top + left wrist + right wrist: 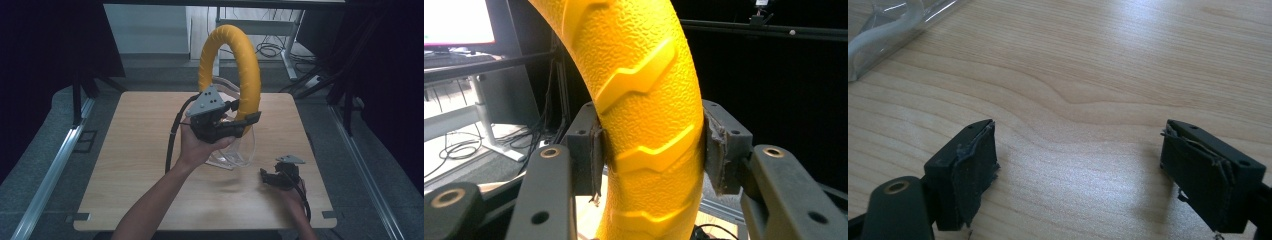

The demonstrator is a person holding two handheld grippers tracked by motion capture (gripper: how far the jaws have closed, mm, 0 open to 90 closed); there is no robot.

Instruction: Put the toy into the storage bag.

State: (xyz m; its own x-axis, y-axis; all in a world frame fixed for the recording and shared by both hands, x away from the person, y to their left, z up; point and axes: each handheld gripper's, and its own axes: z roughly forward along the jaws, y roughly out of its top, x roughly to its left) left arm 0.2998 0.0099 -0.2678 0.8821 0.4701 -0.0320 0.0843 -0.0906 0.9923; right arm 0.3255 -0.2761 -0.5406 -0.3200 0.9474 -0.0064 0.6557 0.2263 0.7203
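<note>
Gripping yellow ring (235,60) upright over desk (130,150) center, left gripper (239,125) jaws clamped on it. Right gripper (267,176) at 4 o'clock near the edge, jaws apart over bare wood.

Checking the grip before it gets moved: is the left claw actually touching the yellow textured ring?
Touching. In the left gripper view both pads of the left claw press against the sides of the yellow textured ring, with no gap.
</note>
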